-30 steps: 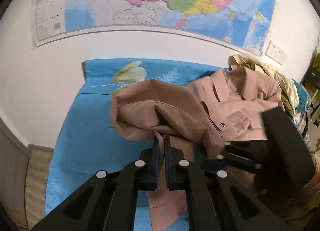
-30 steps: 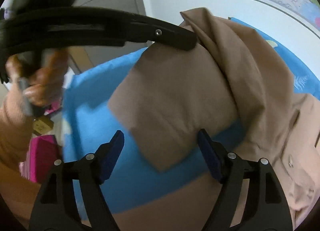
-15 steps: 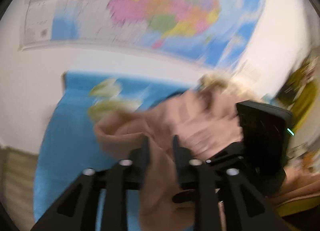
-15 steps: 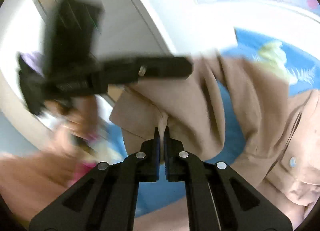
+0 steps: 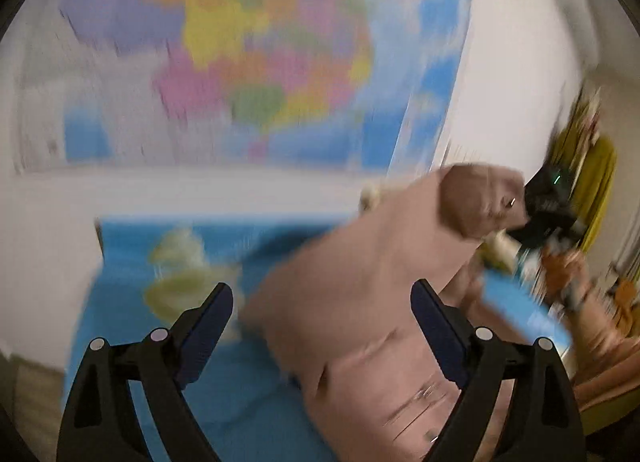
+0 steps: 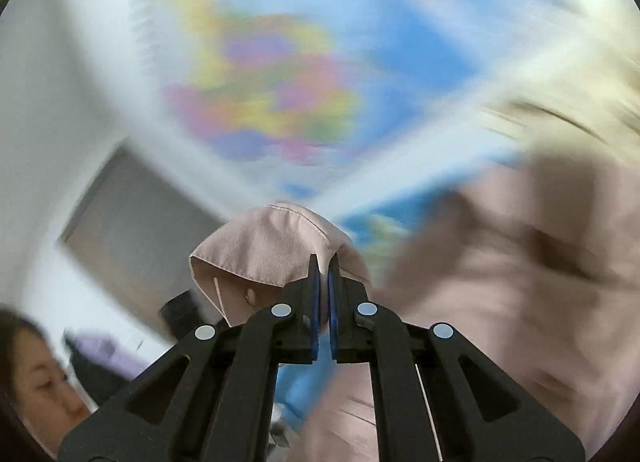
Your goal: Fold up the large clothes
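A large dusty-pink shirt [image 5: 360,302] is lifted off the blue bedsheet [image 5: 128,318] and stretches up to the right. My left gripper [image 5: 322,326] is open, its jaws wide apart, with the shirt hanging just beyond them. My right gripper [image 6: 323,274] is shut on a fold of the pink shirt [image 6: 264,254], which bulges over its fingertips; the rest of the shirt [image 6: 520,282] hangs blurred to the right. The right gripper's body shows in the left wrist view [image 5: 548,202] at the shirt's raised end.
A big coloured wall map [image 5: 260,62] hangs behind the bed. A pile of yellowish clothes [image 5: 584,182] lies at the right. A person's face [image 6: 36,378] shows at the lower left of the right wrist view. Both views are motion-blurred.
My left gripper has opened and let go of the shirt. My right gripper shut on the shirt and has swung it up and to the right.
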The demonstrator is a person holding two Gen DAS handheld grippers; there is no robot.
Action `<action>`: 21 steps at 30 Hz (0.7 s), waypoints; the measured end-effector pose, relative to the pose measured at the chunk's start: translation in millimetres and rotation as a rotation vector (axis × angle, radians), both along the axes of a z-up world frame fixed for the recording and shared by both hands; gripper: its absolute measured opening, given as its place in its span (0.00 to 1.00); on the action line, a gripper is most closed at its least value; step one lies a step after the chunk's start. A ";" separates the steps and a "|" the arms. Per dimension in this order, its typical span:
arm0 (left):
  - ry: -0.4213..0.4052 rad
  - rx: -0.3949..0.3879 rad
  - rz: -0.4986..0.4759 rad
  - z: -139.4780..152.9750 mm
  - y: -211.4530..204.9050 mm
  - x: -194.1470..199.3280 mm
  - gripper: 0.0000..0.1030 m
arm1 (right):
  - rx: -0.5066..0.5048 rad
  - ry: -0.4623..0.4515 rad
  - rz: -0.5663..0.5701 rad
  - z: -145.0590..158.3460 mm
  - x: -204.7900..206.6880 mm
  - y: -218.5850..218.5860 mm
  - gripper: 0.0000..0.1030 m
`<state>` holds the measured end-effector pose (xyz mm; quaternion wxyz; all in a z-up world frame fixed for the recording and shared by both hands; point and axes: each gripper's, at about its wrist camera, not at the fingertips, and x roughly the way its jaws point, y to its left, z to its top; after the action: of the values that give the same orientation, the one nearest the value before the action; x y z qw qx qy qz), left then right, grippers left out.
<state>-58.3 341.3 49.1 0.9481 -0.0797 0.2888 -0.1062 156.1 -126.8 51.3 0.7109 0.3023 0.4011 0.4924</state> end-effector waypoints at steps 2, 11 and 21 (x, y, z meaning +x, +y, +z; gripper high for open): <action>0.101 0.015 -0.014 -31.2 -10.8 19.3 0.83 | -0.105 0.125 -0.078 -45.6 7.8 -22.9 0.07; 0.252 0.089 -0.057 -88.0 -45.7 69.0 0.79 | -0.244 0.108 -0.202 -81.0 -13.6 -66.0 0.74; 0.318 0.182 -0.051 -110.6 -69.5 76.3 0.76 | -0.476 -0.059 -0.128 -76.5 -3.5 -29.8 0.05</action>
<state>18.0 271.8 -61.5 0.8909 -0.0022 0.4452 -0.0898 152.6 -156.6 -25.2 0.8033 0.1365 0.4649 0.3465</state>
